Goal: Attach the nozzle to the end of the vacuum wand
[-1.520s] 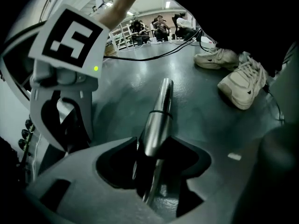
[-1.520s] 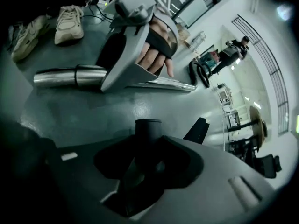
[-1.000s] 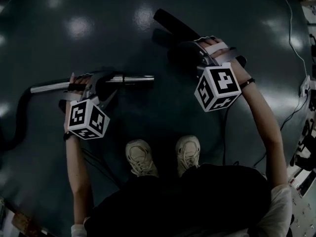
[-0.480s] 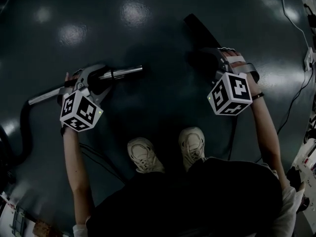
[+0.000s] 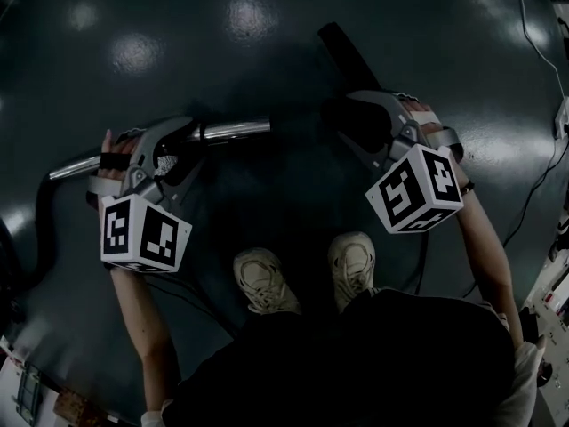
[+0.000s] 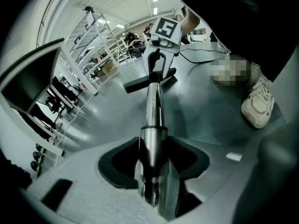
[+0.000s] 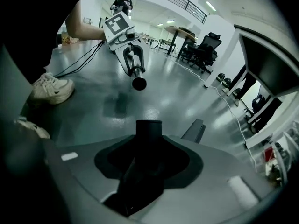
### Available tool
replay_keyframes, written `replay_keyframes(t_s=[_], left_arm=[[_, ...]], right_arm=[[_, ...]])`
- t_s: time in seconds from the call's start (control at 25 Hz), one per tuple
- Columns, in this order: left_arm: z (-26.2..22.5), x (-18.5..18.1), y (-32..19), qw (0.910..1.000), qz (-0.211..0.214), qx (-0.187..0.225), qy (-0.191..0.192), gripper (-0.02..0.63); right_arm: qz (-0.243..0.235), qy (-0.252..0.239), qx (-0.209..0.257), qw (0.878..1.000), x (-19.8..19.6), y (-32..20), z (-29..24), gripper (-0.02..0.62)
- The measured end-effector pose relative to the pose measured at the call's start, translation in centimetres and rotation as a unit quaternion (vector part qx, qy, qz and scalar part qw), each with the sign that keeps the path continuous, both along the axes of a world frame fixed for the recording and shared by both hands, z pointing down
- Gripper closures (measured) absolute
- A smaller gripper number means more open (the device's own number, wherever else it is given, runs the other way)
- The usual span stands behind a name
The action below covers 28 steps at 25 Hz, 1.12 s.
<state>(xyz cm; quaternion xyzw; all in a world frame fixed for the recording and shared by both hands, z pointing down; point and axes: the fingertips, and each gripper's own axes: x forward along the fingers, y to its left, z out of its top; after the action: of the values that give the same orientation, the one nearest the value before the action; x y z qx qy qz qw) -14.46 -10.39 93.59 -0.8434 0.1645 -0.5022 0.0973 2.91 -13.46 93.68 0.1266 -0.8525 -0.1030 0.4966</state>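
**Wand and nozzle both held, not yet joined**

The left tool [image 6: 152, 164] has its jaws closing on the metal vacuum wand [image 6: 153, 101], which lies between them with its open end reaching out toward the other hand. The right tool [image 7: 145, 160] is clamped on the black nozzle [image 7: 148, 129], and its round collar looks toward that wand end. Both parts hang above the floor [image 5: 267, 16], near each other but apart, in front of the person's shoes [image 5: 262, 281]. To join them well, I think the nozzle must first come onto one line with the wand, because in the head view it seems to stand at an angle. Then a straight push is needed. The left grip should be firm, since the hose [image 5: 37, 229] may drag the wand back.
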Motion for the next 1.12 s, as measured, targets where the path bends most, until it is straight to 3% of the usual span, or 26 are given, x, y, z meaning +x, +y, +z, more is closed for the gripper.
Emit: replay_keyframes(t_s=[0.12, 0.36, 0.56, 0.84, 1.12], left_arm=[[-1.4, 0.3, -0.4, 0.9997, -0.012, 0.016, 0.016, 0.411], [-1.2, 0.3, -0.6, 0.9992, -0.016, 0.003, 0.037, 0.411], [-0.6, -0.1, -0.6, 0.9992, -0.011, 0.0, 0.039, 0.411], [-0.5, -0.1, -0.5, 0.9993, -0.006, -0.002, 0.036, 0.411], [-0.5, -0.2, -0.5, 0.9997, 0.007, -0.001, 0.024, 0.411]], right_arm=[[0.002, -0.013, -0.006, 1.0, -1.3, 0.8, -0.1, 0.416], [-0.034, -0.008, -0.016, 0.999, -4.6, 0.7, 0.5, 0.417], [-0.087, 0.002, 0.019, 0.996, -7.0, 0.7, -0.5, 0.419], [-0.107, 0.02, 0.027, 0.994, -8.0, 1.2, -1.9, 0.423], [-0.11, 0.022, -0.005, 0.994, -8.7, 1.8, -3.6, 0.428]])
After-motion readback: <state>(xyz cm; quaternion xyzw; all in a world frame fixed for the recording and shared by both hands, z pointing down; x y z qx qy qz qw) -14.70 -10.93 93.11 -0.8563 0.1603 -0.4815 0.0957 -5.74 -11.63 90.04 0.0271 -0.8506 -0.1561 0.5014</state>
